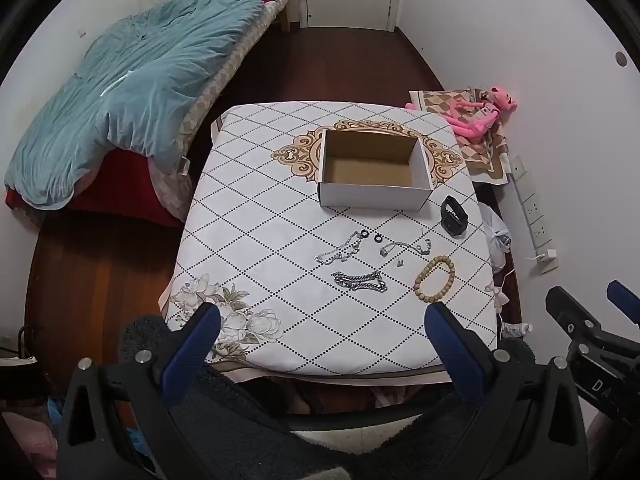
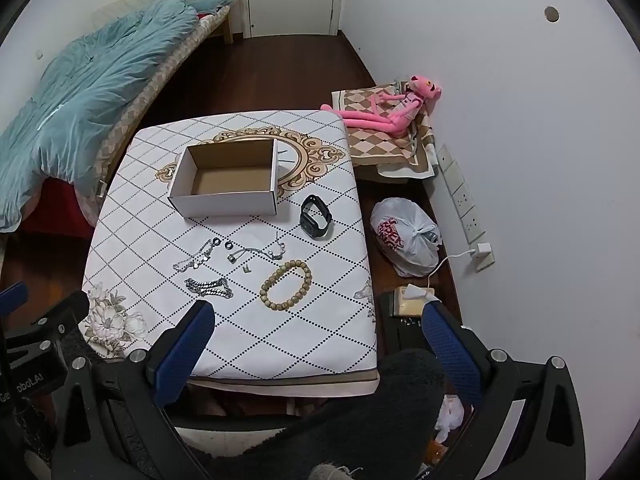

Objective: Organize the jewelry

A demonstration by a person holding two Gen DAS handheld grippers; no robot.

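While nothing is yet being gripped, both tongs are hovering short of the table's near edge.
Left gripper [image 1: 322, 326]: gaping wide, carrying nothing.
Right gripper [image 2: 318, 322]: gaping wide, carrying nothing.
Beads [image 2: 286, 286]: lying nearest the right gripper, apart from the chain [image 2: 209, 288].
Box [image 2: 224, 178]: sitting open and empty beyond the jewelry.
Advice: taking the bulky beads first; descending square, pinching one side.

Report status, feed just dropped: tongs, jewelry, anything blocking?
Left tongs and right tongs open, holding nothing. Bead bracelet, chains, watch on table; box holds nothing. Nothing blocking.
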